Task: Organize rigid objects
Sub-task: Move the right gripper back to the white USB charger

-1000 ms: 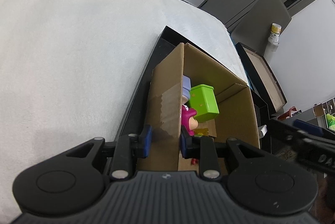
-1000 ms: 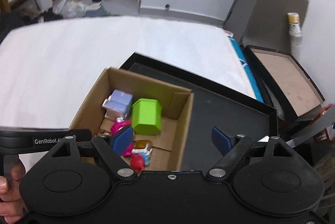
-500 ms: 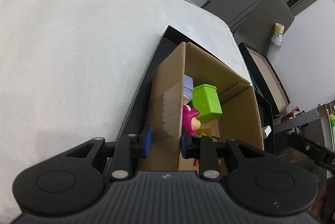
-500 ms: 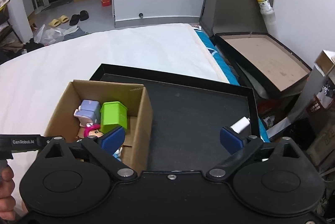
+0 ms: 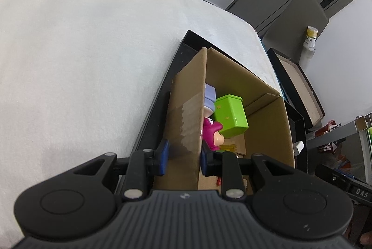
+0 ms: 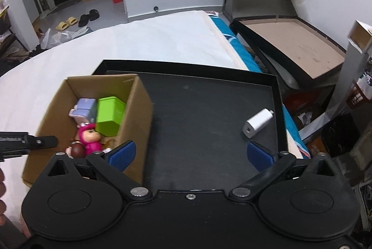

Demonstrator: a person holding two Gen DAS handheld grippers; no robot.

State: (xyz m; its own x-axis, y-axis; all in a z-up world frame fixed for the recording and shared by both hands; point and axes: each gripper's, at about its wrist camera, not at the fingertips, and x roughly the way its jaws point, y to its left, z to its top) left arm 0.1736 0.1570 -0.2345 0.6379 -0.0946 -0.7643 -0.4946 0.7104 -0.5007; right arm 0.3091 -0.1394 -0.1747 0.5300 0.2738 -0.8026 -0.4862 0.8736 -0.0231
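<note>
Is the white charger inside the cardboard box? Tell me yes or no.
No: the white charger lies alone on the black tray, well to the right of the cardboard box.

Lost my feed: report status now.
Left gripper clamped on cardboard box wall. Right gripper open, empty. White charger loose on black tray. Path unobstructed.

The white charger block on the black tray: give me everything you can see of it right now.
The white charger block is a small, smooth, plastic-looking box with rounded edges, lying on its side, angled on the black tray near its right wall. A short stub sticks out of its upper end; the lower end face shows a small dark port. Nothing touches it but the tray. The right gripper is open, with one finger's pad just below it.
</note>
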